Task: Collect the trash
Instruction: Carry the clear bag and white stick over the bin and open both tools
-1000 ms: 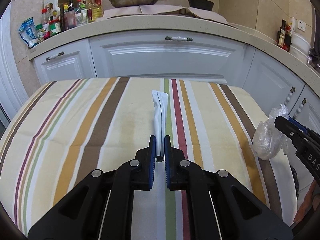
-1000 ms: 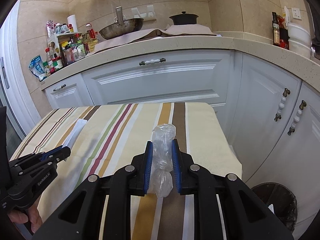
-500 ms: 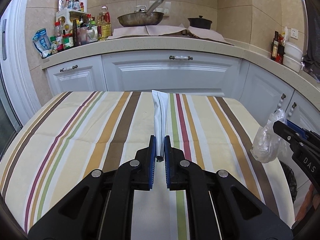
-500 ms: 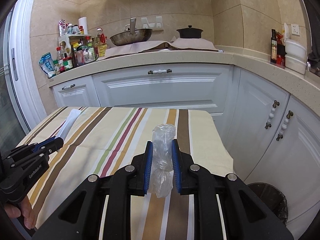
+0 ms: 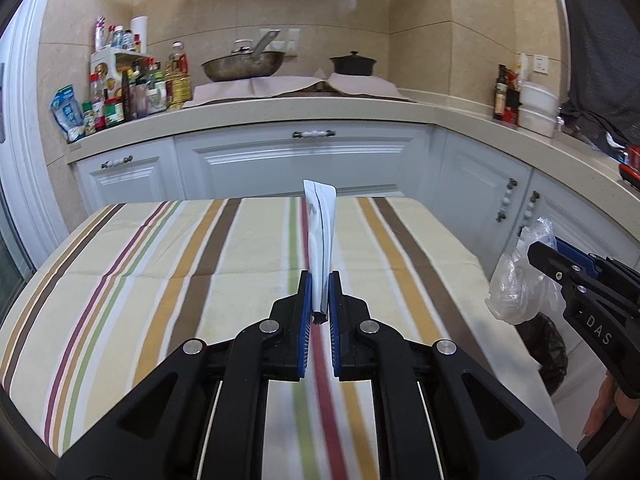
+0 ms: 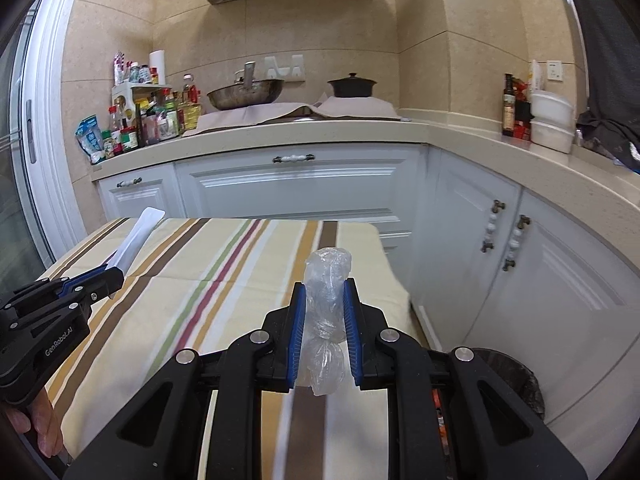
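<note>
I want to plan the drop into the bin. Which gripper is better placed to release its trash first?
Probably the right gripper. It holds the crumpled plastic bag at the table's right edge, with the dark bin just below. The left gripper, with the white wrapper, is over the table's middle.

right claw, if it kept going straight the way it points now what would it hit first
Probably the white cabinet door under the counter. The right claw, shut on a crumpled plastic bag, points level over the striped table, apparently clearing it, though depth is hard to judge.

striped cloth (image 5: 168, 280) spread flat over the table (image 6: 394, 280)
</note>
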`<state>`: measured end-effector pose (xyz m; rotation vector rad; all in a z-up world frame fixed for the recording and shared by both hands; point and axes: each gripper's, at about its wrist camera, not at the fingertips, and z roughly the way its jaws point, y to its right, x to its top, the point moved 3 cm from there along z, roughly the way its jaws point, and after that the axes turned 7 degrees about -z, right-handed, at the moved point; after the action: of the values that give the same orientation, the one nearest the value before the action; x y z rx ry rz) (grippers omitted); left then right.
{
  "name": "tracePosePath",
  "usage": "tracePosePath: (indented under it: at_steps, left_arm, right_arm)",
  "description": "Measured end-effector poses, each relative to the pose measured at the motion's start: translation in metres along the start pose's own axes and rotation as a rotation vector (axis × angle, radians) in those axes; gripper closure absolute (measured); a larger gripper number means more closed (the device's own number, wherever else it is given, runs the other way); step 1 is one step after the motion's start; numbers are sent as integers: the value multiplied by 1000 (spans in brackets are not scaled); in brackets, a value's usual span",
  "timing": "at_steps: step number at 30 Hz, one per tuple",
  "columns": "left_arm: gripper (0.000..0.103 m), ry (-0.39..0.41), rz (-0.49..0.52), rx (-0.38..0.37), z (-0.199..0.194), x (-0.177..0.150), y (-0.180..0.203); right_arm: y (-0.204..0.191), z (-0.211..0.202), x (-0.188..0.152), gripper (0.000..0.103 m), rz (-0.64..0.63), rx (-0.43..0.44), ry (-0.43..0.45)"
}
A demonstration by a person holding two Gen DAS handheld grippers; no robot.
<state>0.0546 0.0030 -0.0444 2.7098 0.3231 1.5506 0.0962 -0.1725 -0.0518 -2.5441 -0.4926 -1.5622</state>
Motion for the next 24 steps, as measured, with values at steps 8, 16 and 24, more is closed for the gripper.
tracePosePath:
  at_steps: [8,16,24]
  left_arm:
    - [95,-33,85,-134,1,-18,73]
    - [95,-46,194,-252,12,-33,157]
    - [95,-82,265,-301,32,-51,214]
  right_arm:
    - [58,-30,-25,83,59,-137,6]
    - [123,-37,-54,83,136,-264,-27]
    - [161,-23,-74,83,178,-301,-66]
